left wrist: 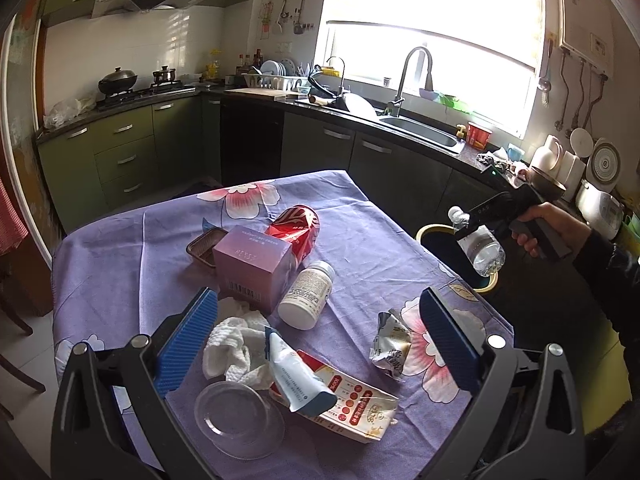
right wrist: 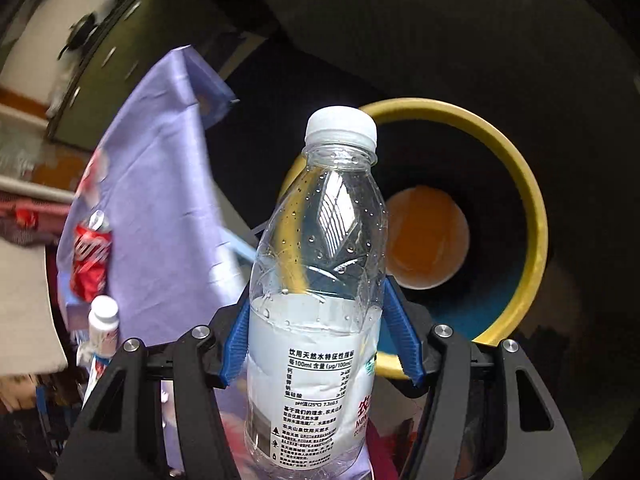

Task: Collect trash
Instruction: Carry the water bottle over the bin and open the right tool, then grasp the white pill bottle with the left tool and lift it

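Right claw [right wrist: 320,344] grips bottle [right wrist: 320,264], base cut off; left claw [left wrist: 316,340] gapes empty

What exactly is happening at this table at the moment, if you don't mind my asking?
A person is clearing rubbish off a table covered with a purple floral cloth. The right gripper is clamped on a clear plastic water bottle, holding it by the yellow-rimmed bin beside the table. The left gripper is open above the remaining litter: a crumpled tissue, a pink box, a crushed red can and a white pill bottle.
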Available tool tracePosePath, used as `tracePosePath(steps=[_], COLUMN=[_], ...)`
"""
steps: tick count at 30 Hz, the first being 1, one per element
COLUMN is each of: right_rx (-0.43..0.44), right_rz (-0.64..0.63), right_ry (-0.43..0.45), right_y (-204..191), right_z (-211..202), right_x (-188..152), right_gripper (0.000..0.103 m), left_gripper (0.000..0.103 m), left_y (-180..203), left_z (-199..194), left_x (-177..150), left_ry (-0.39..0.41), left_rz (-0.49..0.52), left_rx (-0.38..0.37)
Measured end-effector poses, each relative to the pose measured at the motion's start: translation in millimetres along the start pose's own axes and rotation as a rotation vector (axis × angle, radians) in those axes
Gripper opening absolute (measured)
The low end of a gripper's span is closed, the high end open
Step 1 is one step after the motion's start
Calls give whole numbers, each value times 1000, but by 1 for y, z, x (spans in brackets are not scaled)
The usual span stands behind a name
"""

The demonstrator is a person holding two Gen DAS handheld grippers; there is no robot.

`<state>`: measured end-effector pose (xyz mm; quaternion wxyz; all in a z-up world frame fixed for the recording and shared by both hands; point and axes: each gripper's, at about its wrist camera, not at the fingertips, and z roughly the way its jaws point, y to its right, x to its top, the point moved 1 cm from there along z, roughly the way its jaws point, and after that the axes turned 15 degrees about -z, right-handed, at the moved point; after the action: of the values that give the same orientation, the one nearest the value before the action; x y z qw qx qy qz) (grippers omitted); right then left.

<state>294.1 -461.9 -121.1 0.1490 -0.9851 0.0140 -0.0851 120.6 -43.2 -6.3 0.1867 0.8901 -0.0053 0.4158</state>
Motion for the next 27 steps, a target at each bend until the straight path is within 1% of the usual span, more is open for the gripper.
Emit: tracePosePath(steps=[4,10,12,13,15,16,18,22,25,27], right_rx=[-11,-46,-88,-100,-119,-141,-141,-108,-59,-34], right_rz=[58,95,90,91,100,94,93,75,22,-2], right_ry=[-8,-11,-8,-6,9,18,37,96,166,198], right_y=[38,65,71,73,79,80,81,70,50,32], right_z=[16,40,44,46,45,42,35,11,-14,-23], right_x=[5,9,9,10,8,8,4,-10,-30,-42], right_gripper=[60,61,62,67,74,74,74,74,74,74], left_gripper=[96,96,96,96,96,96,96,96,96,96], left_y=[6,9,11,11,13,13,13,9,2,-1], left_z=[5,15,18,18,20,20,20,16,11,10], left_x=[1,4,4,3,3,3,2,2,3,4], left_ry=[-13,-29,-34,-36,-41,-43,-44,-39,-37,-42], left_rz=[10,11,13,14,19,20,21,9,-6,-11], left_rx=[20,44,46,47,48,49,52,63,72,77])
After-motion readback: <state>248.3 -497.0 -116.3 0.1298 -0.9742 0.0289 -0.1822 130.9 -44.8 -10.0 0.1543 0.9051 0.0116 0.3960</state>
